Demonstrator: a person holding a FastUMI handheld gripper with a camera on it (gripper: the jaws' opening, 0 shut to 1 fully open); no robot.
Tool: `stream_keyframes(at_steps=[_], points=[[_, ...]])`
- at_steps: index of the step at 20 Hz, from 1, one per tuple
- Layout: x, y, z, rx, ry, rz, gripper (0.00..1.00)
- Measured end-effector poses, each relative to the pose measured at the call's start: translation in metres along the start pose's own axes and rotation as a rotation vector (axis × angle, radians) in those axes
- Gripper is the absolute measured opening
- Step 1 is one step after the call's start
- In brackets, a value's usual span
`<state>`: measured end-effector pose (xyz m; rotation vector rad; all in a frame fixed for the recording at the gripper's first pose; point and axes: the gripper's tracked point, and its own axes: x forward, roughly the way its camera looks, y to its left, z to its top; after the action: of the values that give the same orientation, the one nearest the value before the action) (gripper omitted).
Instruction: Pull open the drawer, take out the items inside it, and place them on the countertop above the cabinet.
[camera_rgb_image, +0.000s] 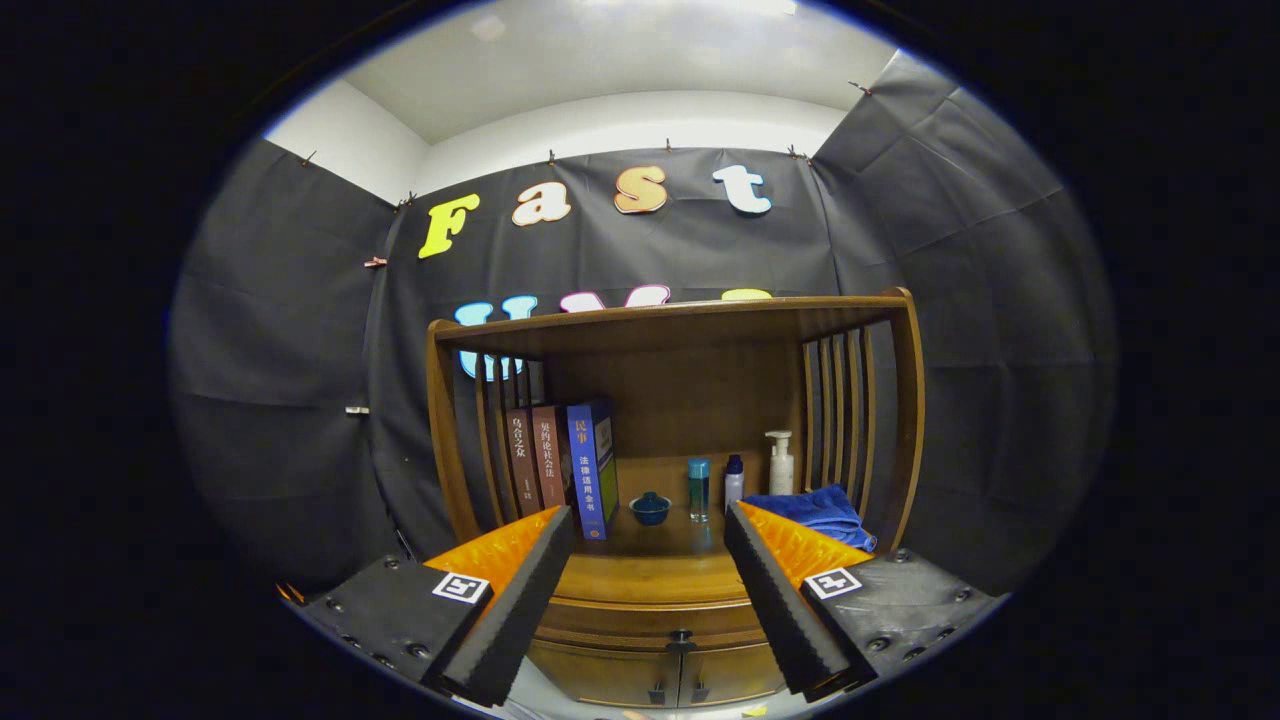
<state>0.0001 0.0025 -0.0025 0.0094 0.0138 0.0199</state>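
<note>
Fingers of the gripper (650, 590) are held spread and empty in front of the wooden cabinet (670, 420), whose drawer (660, 622), low between them under the countertop's (655, 575) front edge, is judged shut, so every step remains undone.

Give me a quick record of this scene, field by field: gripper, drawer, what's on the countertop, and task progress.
gripper: gripper open, fingers spread, holding nothing
drawer: drawer shut, its knob between and below the fingers
countertop: countertop holds books upright, a small bowl, two small bottles, a pump bottle, a blue cloth
progress: drawer not yet pulled open
</note>
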Motion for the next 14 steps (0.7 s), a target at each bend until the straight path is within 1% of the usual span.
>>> stream_keyframes(at_steps=[14], points=[[0.0009, 0.0022, -0.0027, -0.002, 0.007, 0.007, 0.99]])
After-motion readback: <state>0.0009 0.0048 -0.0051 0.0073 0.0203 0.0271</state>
